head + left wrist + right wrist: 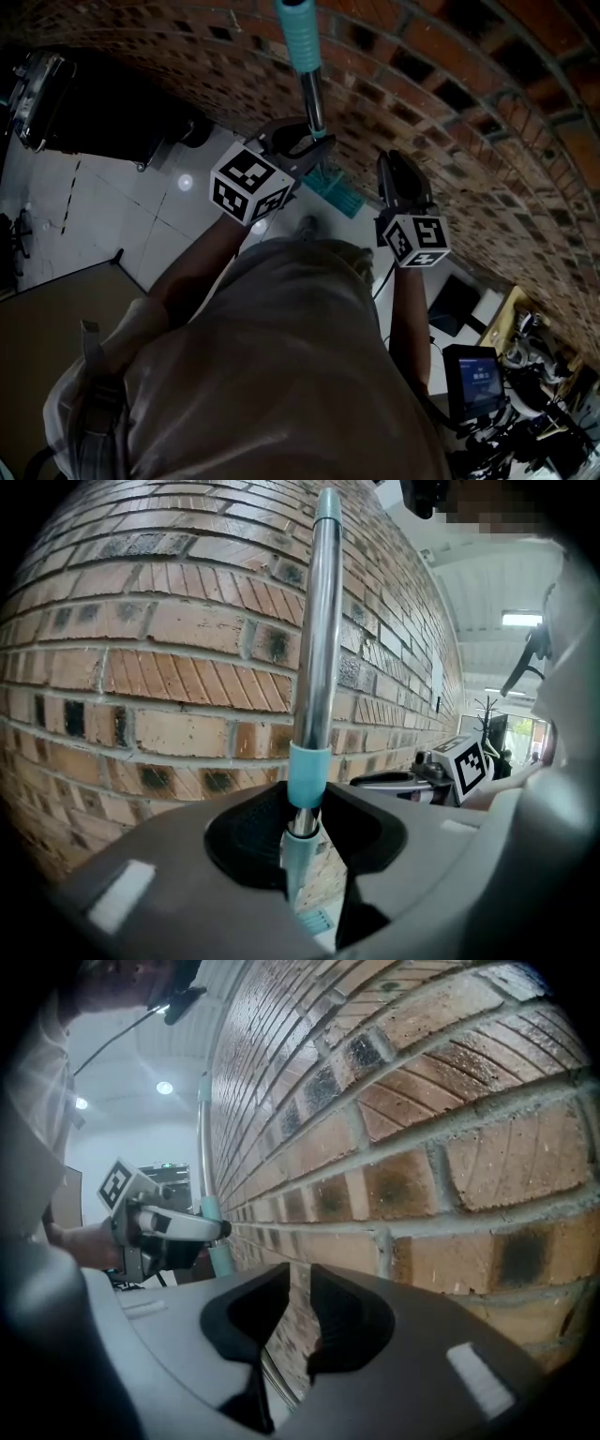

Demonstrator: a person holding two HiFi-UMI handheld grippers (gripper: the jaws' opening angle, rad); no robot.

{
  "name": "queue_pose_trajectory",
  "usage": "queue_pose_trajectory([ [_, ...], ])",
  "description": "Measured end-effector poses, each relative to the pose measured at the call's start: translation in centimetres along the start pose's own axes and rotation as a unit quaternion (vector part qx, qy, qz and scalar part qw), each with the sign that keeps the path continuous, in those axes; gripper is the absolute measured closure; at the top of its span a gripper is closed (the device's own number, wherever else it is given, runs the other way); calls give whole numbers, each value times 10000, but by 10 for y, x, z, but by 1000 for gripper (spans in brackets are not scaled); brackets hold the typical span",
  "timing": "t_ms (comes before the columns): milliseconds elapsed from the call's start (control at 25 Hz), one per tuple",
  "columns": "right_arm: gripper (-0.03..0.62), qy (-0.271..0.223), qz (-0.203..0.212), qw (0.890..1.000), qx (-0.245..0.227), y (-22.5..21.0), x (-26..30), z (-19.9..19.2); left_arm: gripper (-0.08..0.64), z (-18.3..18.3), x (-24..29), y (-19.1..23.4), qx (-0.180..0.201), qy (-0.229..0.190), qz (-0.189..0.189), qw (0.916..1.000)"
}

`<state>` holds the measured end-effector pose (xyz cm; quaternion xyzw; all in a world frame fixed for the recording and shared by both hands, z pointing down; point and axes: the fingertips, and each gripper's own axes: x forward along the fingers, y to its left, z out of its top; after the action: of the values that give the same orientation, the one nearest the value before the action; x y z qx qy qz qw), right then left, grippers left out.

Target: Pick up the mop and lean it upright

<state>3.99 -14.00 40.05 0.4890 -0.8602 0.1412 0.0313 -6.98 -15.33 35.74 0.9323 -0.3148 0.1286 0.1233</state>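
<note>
Standing by, I see the left gripper (309, 141) out in front of the person, its fingers (246, 829) pinching the mop handle (319, 649) just below a teal collar. The pole runs up nearly vertical and close in front of the brick wall (141, 667). Its teal mop head (339, 195) is down by the white floor (103, 206), at the foot of the wall.

The step in hand looks to be settling the mop against the bricks. To do it well, I'd tip the top of the handle gently in until it touches the wall, with the head planted a little way out for a stable lean. The grip should loosen slowly, so that any slide sideways shows before the pole is free. Smooth metal on rough brick may roll, so a mortar groove would help.

To the right, the right gripper (298, 1312) hangs near the wall, fingers drawn together on nothing. It could steady the pole.
</note>
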Motion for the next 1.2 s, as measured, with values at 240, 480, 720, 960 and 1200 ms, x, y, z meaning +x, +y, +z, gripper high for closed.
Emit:
queue_pose_trajectory([
  [240,523,-56,-86,9999,-31,0,-6,6,431,-5,-9,7,9,-59,130,9999],
  [480,523,-56,-147,9999,-42,-1,-9,7,430,-8,-16,13,75,-127,248,9996],
  [720,523,-41,-193,9998,-91,-3,-11,5,430,-21,-20,20,22,-15,336,9994],
  [960,523,25,-205,9998,-68,-3,-14,-1,431,-32,-20,22,8,-6,334,9994],
  [1200,523,72,-200,9998,-20,-3,-17,-7,430,-38,-21,23,-39,51,344,9994],
])
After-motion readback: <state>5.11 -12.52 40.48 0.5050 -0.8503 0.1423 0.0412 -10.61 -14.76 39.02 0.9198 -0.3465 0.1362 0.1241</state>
